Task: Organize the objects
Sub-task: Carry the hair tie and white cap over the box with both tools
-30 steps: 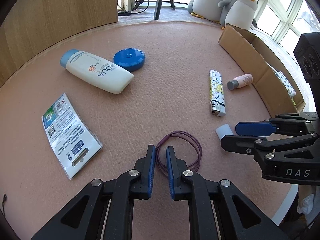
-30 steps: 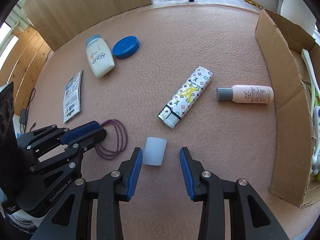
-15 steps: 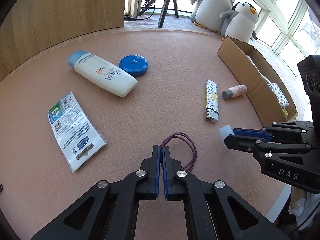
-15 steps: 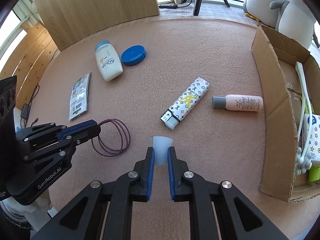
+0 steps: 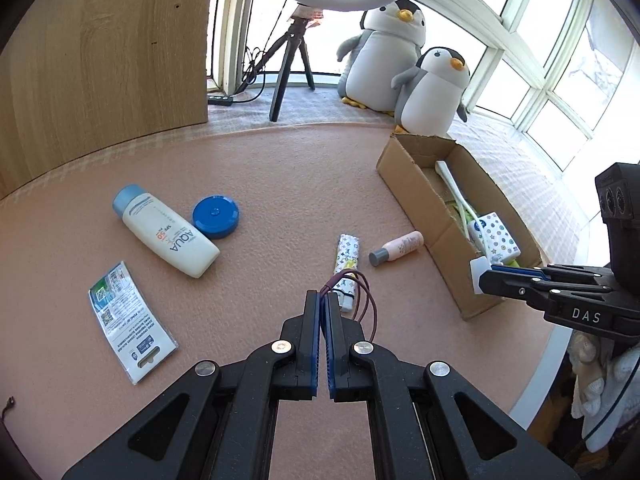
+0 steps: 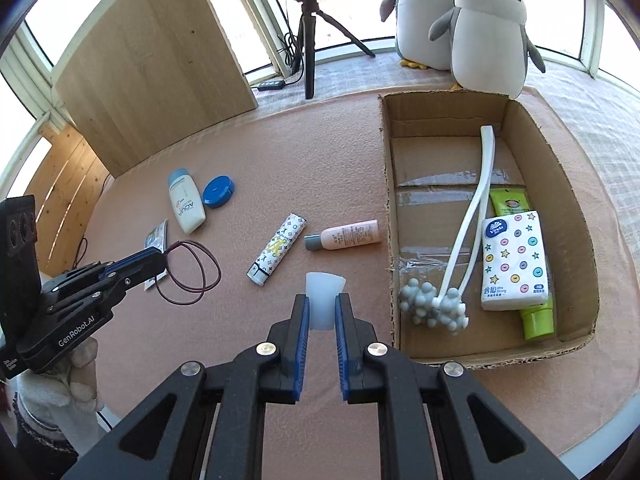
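Observation:
My left gripper (image 5: 322, 298) is shut on purple hair ties (image 5: 362, 296), which hang lifted above the pink mat; in the right wrist view the left gripper (image 6: 158, 258) holds the hair ties (image 6: 192, 274) at the left. My right gripper (image 6: 322, 300) is shut on a small translucent white cap (image 6: 323, 292), also raised. The cap (image 5: 478, 270) shows at the right gripper's tip in the left wrist view, near the cardboard box (image 5: 412, 192). The box (image 6: 386, 200) holds a white massager (image 6: 460, 248), a tissue pack (image 6: 514, 258) and a green tube (image 6: 536, 318).
On the mat lie a white lotion bottle (image 5: 168, 236), a blue round tin (image 5: 215, 216), a patterned lighter (image 5: 346, 258), a pink bottle (image 5: 398, 247) and a flat packet (image 5: 128, 320). Two plush penguins (image 5: 432, 88), a tripod (image 5: 290, 60) and a wooden panel (image 5: 100, 48) stand beyond the mat.
Both grippers closed, the left on the hair ties and the right on the cap. Both then rose off the mat, and the view now takes in the box's inside.

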The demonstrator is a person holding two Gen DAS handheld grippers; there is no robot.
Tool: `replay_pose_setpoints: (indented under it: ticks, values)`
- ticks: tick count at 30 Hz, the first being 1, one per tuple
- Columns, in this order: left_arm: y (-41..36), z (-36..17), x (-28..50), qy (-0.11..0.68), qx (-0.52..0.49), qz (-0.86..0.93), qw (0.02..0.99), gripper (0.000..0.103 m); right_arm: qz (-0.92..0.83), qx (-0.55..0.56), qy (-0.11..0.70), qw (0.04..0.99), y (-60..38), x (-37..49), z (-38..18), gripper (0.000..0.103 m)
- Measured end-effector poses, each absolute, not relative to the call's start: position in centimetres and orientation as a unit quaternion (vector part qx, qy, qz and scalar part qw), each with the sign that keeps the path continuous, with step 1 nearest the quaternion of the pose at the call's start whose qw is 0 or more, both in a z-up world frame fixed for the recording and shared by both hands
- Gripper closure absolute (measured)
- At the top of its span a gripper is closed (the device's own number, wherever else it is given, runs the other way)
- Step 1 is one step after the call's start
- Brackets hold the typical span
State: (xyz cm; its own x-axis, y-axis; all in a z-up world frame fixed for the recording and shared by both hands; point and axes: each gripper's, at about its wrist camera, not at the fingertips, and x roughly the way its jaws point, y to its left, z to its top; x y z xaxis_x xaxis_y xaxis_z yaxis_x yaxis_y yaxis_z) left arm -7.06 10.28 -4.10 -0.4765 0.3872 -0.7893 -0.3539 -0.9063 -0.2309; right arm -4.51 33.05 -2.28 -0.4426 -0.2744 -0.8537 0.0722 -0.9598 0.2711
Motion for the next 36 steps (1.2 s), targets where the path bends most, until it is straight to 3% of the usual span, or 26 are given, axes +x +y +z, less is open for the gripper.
replay_pose_setpoints:
  ticks: [19, 32, 33, 35, 36]
  values:
    - [26.0, -0.9, -10.6, 0.022, -0.421, 0.858, 0.294, 0.101, -0.857, 0.498, -0.127, 0.036, 42.9, -3.5, -1.5, 0.091]
    - [30.5, -2.0, -11.9, 0.037, -0.424, 0.855, 0.296, 0.101, -0.856, 0.499, -0.130, 0.040, 44.1, -3.8, -1.7, 0.091]
    - [30.6, -1.9, -11.9, 0.038, -0.423, 0.855, 0.297, 0.101, -0.856, 0.499, -0.131, 0.043, 44.1, -3.9, -1.7, 0.090]
    - [30.5, -1.7, -11.9, 0.036, -0.420, 0.857, 0.295, 0.097, -0.856, 0.495, -0.138, 0.047, 44.2, -3.9, -1.7, 0.078]
    - [30.4, -1.6, -11.9, 0.034, -0.420, 0.858, 0.295, 0.085, -0.855, 0.497, -0.143, 0.051, 44.2, -3.9, -1.7, 0.070]
